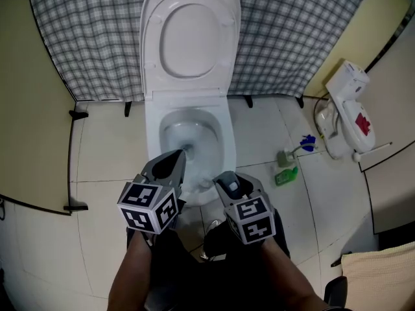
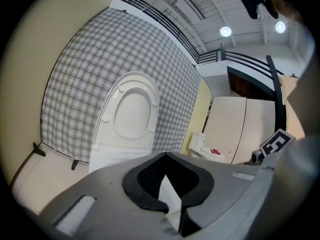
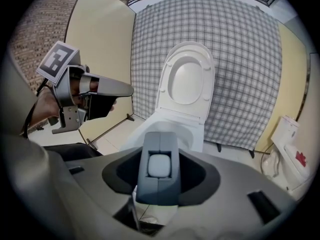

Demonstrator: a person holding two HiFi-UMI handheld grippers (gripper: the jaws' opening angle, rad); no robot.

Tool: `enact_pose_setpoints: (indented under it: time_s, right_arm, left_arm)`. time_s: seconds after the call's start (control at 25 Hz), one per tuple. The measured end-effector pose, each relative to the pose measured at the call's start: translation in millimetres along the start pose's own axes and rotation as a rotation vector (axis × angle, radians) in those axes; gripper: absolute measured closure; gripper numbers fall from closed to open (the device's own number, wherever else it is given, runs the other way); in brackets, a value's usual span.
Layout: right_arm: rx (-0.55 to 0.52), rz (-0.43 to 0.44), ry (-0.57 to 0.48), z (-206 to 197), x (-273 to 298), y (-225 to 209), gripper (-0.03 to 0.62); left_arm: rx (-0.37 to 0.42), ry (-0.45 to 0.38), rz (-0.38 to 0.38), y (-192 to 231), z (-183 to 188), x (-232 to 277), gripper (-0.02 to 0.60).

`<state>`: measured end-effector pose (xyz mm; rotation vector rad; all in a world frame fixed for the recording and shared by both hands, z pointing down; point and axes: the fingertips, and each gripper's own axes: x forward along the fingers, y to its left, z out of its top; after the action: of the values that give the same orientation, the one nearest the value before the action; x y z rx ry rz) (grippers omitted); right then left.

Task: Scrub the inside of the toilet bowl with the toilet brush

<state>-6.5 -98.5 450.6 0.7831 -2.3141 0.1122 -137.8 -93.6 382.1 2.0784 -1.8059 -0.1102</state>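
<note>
The white toilet stands with its lid (image 1: 191, 37) raised and its bowl rim (image 1: 227, 144) bare, a little water inside. My right gripper (image 1: 225, 181) hangs over the bowl's front edge, shut on the grey handle of the toilet brush (image 3: 160, 166), which stands upright between its jaws. The brush's lower end is hidden under the gripper. My left gripper (image 1: 181, 155) hovers over the bowl's front left with its jaws together and nothing in them; the right gripper view shows the left gripper (image 3: 126, 90) as a shut beak.
A checked cloth (image 1: 292, 31) hangs behind the toilet. On the tiled floor to the right lie a green bottle (image 1: 286, 175), a blue item (image 1: 308, 142) and a white appliance with a red label (image 1: 349, 115). A beige towel (image 1: 382, 277) sits at the bottom right.
</note>
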Motion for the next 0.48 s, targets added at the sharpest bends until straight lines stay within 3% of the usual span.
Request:
enact_pose_setpoints:
  time_s: [0.2, 0.48]
  right_arm:
    - [-0.001, -0.011, -0.062, 15, 18, -15, 0.387]
    - [-0.007, -0.025, -0.169, 65, 69, -41, 0.387]
  left_arm:
    - [0.01, 0.015, 0.009, 9, -5, 8, 0.572]
    - [-0.002, 0.044, 0.028, 28, -17, 28, 0.572]
